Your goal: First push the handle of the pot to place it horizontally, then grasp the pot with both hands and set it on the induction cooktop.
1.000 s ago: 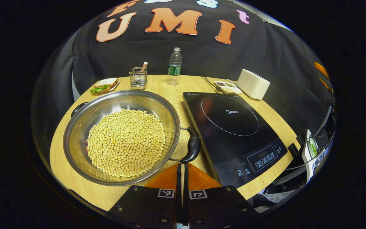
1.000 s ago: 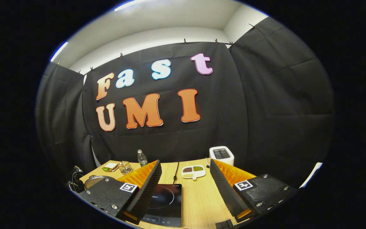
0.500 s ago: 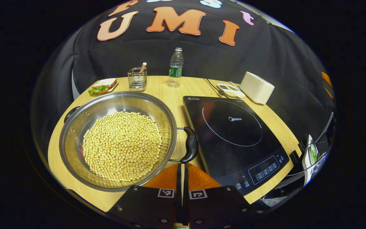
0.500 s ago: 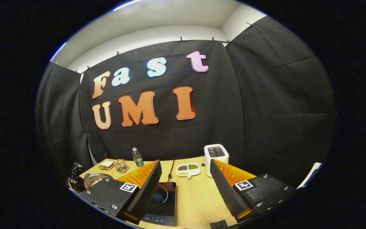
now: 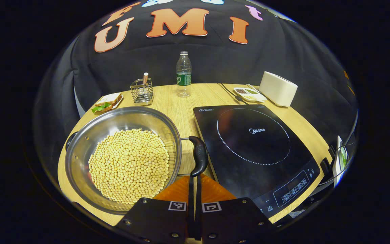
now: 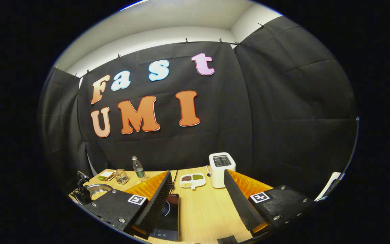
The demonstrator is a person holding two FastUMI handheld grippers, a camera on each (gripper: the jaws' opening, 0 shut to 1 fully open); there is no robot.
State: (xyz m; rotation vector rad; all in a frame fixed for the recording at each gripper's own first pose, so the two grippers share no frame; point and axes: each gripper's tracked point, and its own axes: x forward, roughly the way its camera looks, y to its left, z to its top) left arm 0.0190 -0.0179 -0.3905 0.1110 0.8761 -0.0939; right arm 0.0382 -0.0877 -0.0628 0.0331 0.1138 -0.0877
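Hiding pot [image 5: 120,159] near rim, left gripper [image 5: 194,179]

Left gripper [image 5: 194,179]: its two fingers are pressed flat together with only a thin seam between them, tips pointing forward and low over the near edge of the tabletop. Right gripper [image 6: 197,196]: its fingers [image 6: 157,200] are spread wide apart, held higher, aimed toward the far edge.
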